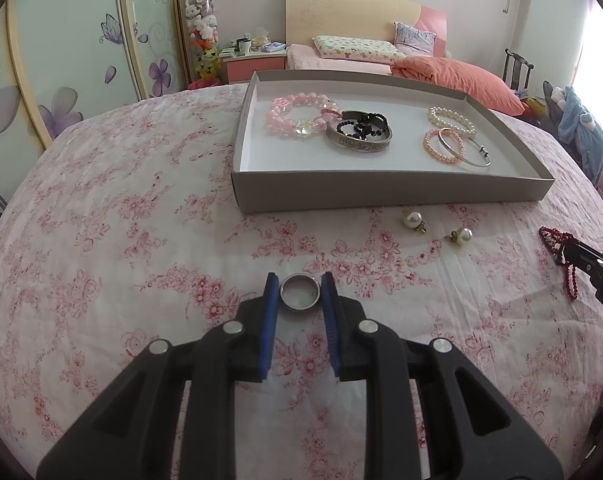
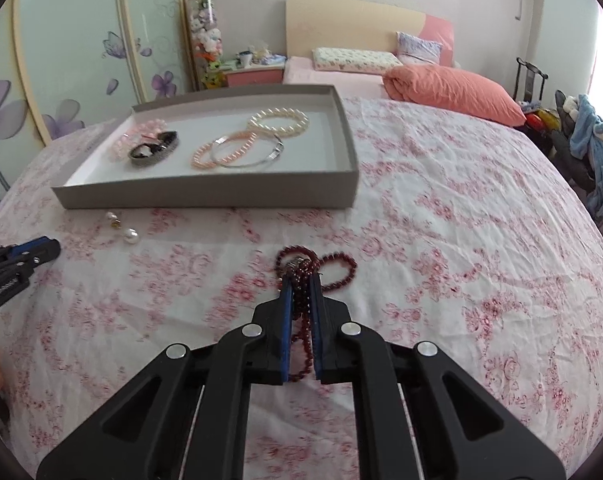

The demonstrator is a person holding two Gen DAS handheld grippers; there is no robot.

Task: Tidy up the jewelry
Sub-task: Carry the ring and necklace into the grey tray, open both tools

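Observation:
My left gripper [image 1: 300, 282] is shut on a silver ring [image 1: 300, 291], held just above the floral cloth. My right gripper [image 2: 301, 276] is shut on a dark red bead bracelet [image 2: 337, 270], whose loops hang past the fingertips; it also shows in the left wrist view [image 1: 557, 240]. A grey cardboard tray [image 1: 381, 192] lies ahead and holds a pink bead bracelet [image 1: 297, 114], a silver bangle with black beads [image 1: 359, 132], a white pearl bracelet [image 1: 451, 120], a small pink pearl bracelet [image 1: 441, 146] and a thin silver bangle [image 1: 467, 154]. Two pearl earrings [image 1: 411, 218] [image 1: 463, 235] lie on the cloth in front of the tray.
The table has a pink floral cloth [image 1: 141, 240] and a rounded edge. Behind it are a bed with an orange quilt [image 1: 453, 72], a pink nightstand [image 1: 255, 66] and wardrobe doors [image 1: 61, 60]. A chair with blue clothes [image 1: 581, 128] stands at the right.

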